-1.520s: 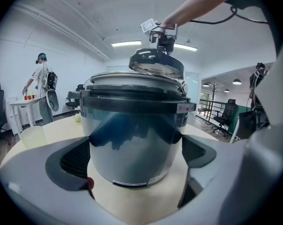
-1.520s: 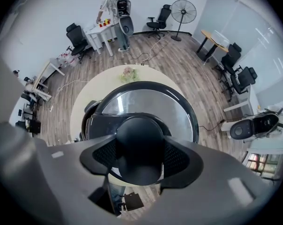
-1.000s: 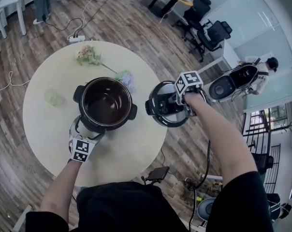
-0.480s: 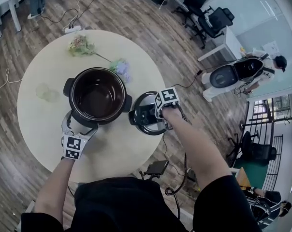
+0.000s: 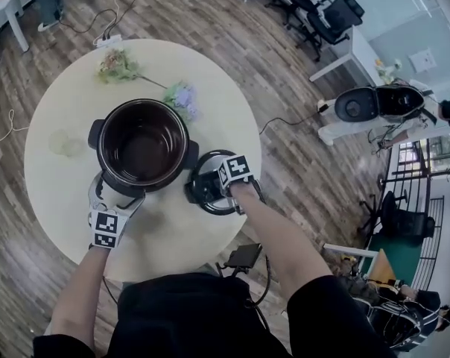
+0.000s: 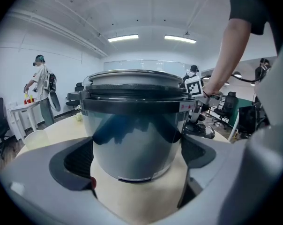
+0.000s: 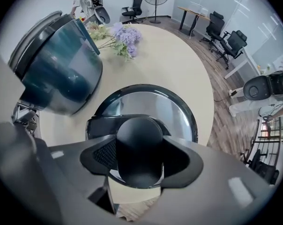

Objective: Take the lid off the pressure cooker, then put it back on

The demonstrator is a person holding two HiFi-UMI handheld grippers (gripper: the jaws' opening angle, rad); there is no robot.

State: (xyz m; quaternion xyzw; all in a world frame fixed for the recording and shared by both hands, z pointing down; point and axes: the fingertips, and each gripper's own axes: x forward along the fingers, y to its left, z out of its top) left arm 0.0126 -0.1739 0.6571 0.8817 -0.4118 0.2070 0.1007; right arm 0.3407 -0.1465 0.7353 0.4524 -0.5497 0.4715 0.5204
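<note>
Around the work, a pale round table stands on a wood floor; 2 bunches of flowers lie on its far side, a greenish one near the far edge and a purple one just beside the far right rim of the pressure cooker. A faint, translucent thing sits on the table to the cooker's left; what it is cannot be told. Off the table, a power strip with its cable lies on the floor beyond, black office chairs stand at the far right, a person stands by a white appliance, and a dark flat device shows under the near table edge.

The cooker stands near the middle of the table, uncovered, its dark inside in full view; the lid is just to its right, close to the table's right edge and low over the top; whether it rests there cannot be told.

The left gripper comes at the cooker from the near side, angled slightly down; its jaws stand wide, 1 on each side of the pot's lower wall, and the pads sit against the shiny metal.

The right gripper points straight down over the lid; its jaws are about half spread and clamped on the round black knob at the lid's centre, with the silver top showing beyond.
</note>
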